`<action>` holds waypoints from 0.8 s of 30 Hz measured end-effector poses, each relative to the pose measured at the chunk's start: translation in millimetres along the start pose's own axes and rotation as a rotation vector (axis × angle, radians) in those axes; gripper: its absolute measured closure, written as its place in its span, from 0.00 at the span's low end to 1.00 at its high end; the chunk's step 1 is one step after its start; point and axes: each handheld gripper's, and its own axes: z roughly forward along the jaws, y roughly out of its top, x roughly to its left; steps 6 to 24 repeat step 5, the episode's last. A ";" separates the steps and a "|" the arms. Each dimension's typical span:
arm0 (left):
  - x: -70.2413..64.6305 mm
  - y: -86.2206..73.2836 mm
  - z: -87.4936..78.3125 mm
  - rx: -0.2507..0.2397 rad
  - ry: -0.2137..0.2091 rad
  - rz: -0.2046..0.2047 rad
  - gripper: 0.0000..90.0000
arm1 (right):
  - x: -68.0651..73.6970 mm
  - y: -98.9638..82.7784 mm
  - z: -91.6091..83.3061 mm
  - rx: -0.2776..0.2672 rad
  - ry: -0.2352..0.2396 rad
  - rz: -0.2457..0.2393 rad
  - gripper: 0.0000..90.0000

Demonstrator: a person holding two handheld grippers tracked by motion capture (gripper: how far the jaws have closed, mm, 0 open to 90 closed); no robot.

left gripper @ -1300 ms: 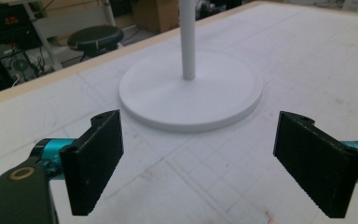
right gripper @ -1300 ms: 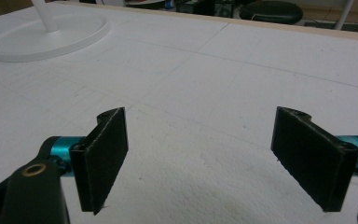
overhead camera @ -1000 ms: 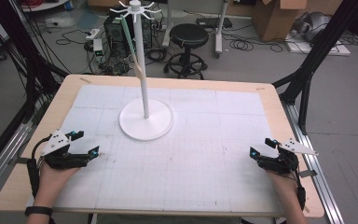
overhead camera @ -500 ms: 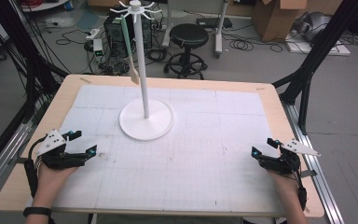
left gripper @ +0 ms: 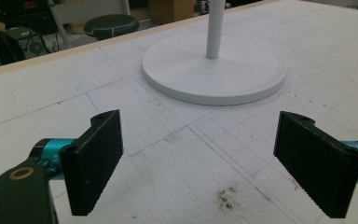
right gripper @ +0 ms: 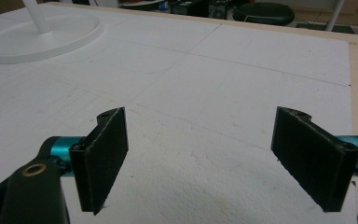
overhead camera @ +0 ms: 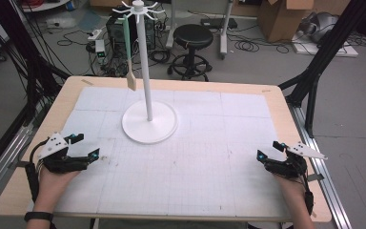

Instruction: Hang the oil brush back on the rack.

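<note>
Stand: a white stand sits on the far-left part of the table, upright, with a thin round post rising from a flat disc base.
Base: seen from the left gripper view, the base is a smooth, low white disc with a slightly raised rim, lying flat on the white gridded mat.
Top: the post ends in a ring of short white hooks, fanned out like spokes.
Spatula: a pale green-handled spatula with a tan blade hangs from one hook on the stand's left side, blade down, well above the mat and apart from the post.
Left gripper: the left gripper rests low at the near-left of the mat, jaws spread wide with nothing between them; in its own view the disc base lies just ahead between the two black pads.
Right gripper: the right gripper sits at the near-right edge, well apart from the stand, jaws wide and empty; its own view shows bare mat ahead and the base off at upper left.
Mat: smudged with dark marks near the left gripper.
</note>
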 end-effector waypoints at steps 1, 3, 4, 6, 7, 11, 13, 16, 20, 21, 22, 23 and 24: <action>-0.2 -0.2 0.6 0.002 -0.003 -0.001 0.18 | 0.2 0.2 -0.1 -0.003 0.001 0.003 0.20; -0.2 -0.2 0.7 0.004 -0.004 0.000 0.18 | 0.2 0.1 -0.2 -0.003 0.001 0.004 0.20; -0.3 -0.2 0.8 0.004 -0.001 0.001 0.18 | -0.1 0.1 -0.1 -0.003 0.002 0.003 0.20; 0.0 -0.1 0.9 0.004 -0.003 0.002 0.18 | -0.1 0.1 -0.1 -0.003 0.002 0.003 0.20; 0.0 -0.1 0.9 0.004 -0.003 0.002 0.18 | -0.1 0.1 -0.1 -0.003 0.002 0.003 0.20; 0.0 -0.1 0.9 0.004 -0.003 0.002 0.18 | -0.1 0.1 -0.1 -0.003 0.002 0.003 0.20; 0.0 -0.1 0.9 0.004 -0.003 0.002 0.18 | -0.1 0.1 -0.1 -0.003 0.002 0.003 0.20; 0.0 -0.1 0.9 0.004 -0.003 0.002 0.18 | -0.1 0.1 -0.1 -0.003 0.002 0.003 0.20; 0.0 -0.1 0.9 0.004 -0.003 0.002 0.18 | -0.1 0.1 -0.1 -0.003 0.002 0.003 0.20; 0.0 -0.1 0.9 0.004 -0.003 0.002 0.18 | -0.1 0.1 -0.1 -0.003 0.002 0.003 0.20; 0.0 -0.1 0.9 0.004 -0.003 0.002 0.18 | -0.1 0.1 -0.1 -0.003 0.002 0.003 0.20; 0.0 -0.1 0.9 0.004 -0.003 0.002 0.18 | -0.1 0.1 -0.1 -0.003 0.002 0.003 0.20; 0.0 -0.1 0.9 0.004 -0.003 0.002 0.18 | -0.1 0.1 -0.1 -0.003 0.002 0.003 0.20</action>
